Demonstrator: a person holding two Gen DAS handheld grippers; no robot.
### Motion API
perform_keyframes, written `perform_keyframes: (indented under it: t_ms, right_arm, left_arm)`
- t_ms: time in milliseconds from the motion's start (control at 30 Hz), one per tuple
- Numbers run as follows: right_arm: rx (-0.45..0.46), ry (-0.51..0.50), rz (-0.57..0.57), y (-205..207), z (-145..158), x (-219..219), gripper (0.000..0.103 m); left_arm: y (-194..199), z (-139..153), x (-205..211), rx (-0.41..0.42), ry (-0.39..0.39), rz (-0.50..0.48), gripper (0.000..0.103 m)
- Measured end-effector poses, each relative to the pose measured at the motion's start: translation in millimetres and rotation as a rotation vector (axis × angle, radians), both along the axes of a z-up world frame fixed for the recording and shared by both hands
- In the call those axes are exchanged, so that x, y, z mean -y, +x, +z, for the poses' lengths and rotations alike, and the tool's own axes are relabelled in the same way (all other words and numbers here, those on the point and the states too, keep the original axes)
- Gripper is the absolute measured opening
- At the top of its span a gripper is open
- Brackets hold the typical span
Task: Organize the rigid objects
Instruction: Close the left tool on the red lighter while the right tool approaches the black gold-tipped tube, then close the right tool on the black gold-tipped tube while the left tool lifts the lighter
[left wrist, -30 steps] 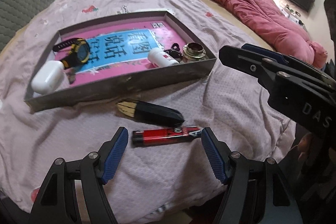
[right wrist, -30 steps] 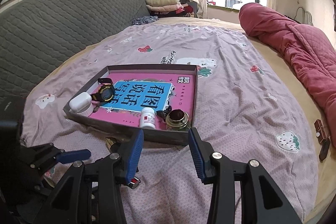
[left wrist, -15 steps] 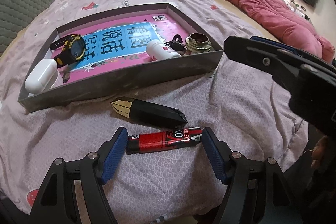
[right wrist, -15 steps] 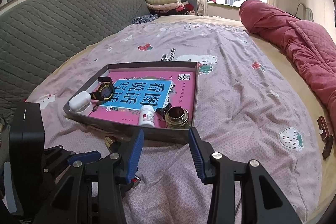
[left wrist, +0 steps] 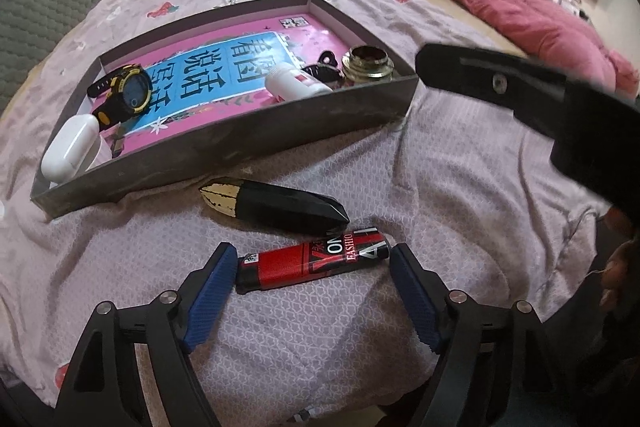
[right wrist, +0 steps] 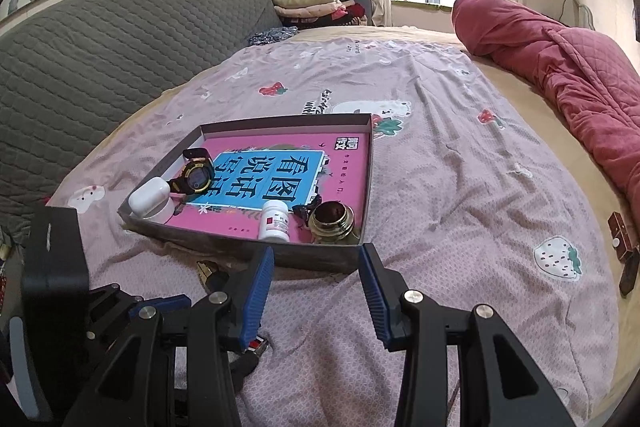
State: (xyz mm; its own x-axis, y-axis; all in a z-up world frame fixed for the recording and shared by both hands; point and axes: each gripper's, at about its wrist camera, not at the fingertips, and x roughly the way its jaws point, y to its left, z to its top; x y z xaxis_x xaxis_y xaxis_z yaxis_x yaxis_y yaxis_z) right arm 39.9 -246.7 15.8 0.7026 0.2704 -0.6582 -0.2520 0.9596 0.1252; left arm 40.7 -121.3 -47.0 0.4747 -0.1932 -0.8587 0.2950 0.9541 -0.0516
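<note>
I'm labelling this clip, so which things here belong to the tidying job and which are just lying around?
Job: red lighter between the open left gripper jaws; black-and-gold case; box tray holding watch, white earbud case, pill bottle, brass jar.

Lying about: red quilt, folded clothes.

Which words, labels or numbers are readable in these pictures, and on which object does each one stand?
"看图说话写话": large characters on the blue panel of the pink book lying in the grey box.
"FASHIO": partly readable on the red lighter between the open left gripper fingers; the other print there is cut off or unclear.
White pill bottle: red label, too small to read.
Corner mark on the book: too blurred.
Watch face: unreadable.
</note>
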Motion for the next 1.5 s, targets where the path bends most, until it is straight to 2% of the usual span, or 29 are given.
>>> perform_keyframes:
  t_ms: [133, 233, 533, 933, 1233, 1500]
  right_arm:
    - [-0.001, 0.000, -0.003, 0.5, -0.3, 1.2, 0.044]
    - [-0.005, -0.001, -0.005, 1.6, -1.2, 1.9, 0.044]
    - [-0.012, 0.002, -0.006, 3.3, -3.5, 2.6, 0.044]
    - [-0.022, -0.009, 0.012, 3.5, -7.8, -3.5, 0.044]
    - [-0.060, -0.042, 0.120, 3.1, -18.6, -26.2, 0.044]
    - [-0.092, -0.108, 0.266, 5.1, -35.6, -59.3, 0.044]
  left_arm:
    - [4.6, -6.8, 4.9, -0.010, 0.039, 0.031, 0.082]
    - [11.6, -13.2, 2.1, -0.049, 0.018, 0.072, 0.084]
    - [10.7, -9.7, -10.8, -0.046, -0.090, 0.101, 0.084]
    - [8.0, -9.3, -10.3, -0.041, -0.054, 0.078, 0.083]
    - [0.0, -3.7, -40.2, -0.049, -0.091, 0.065, 0.083]
    - [0.9, -4.6, -63.3, -0.044, -0.057, 0.068, 0.083]
